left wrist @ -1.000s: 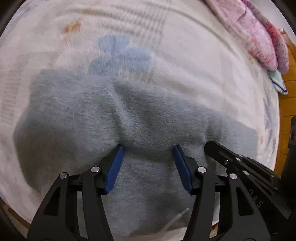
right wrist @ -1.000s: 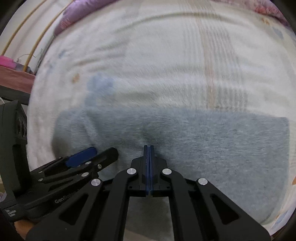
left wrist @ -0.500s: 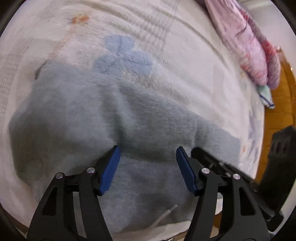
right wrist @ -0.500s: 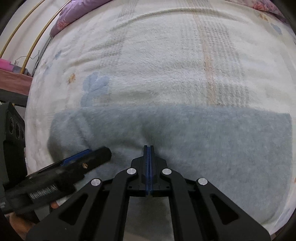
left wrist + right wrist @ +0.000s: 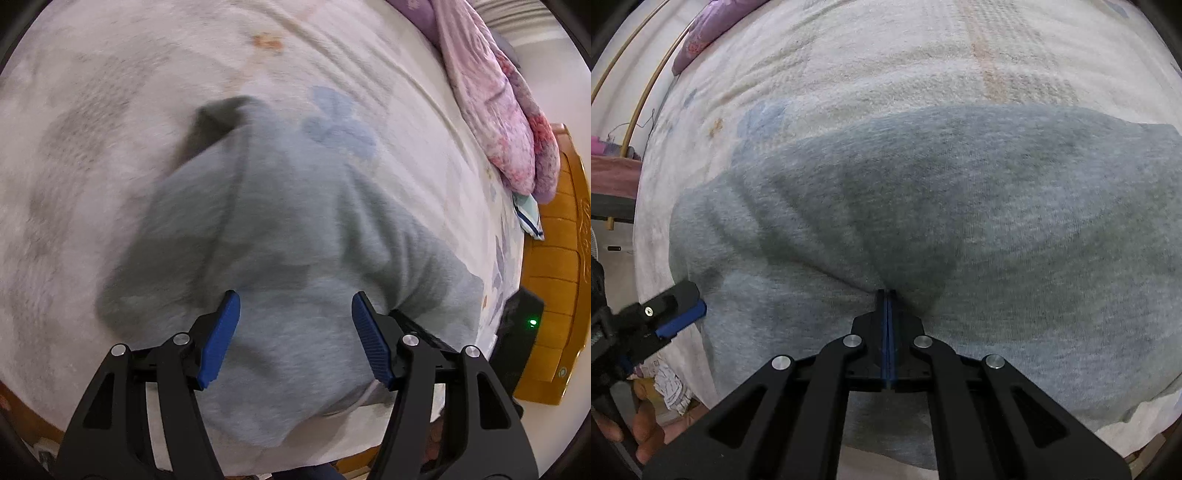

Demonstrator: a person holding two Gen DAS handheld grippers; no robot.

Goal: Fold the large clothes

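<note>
You are working one grey garment (image 5: 295, 240) on the cream blanket (image 5: 110, 110) with two grippers: the right gripper (image 5: 887, 295) is pinching a fold of it, while the left gripper (image 5: 295, 314) is hovering over it, gaping and empty.

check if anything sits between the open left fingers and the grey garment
Nothing visible does. The left gripper stands open directly over the grey garment, with only bare cloth between its fingers. The pink bedding lies off at the bed's far edge.
</note>
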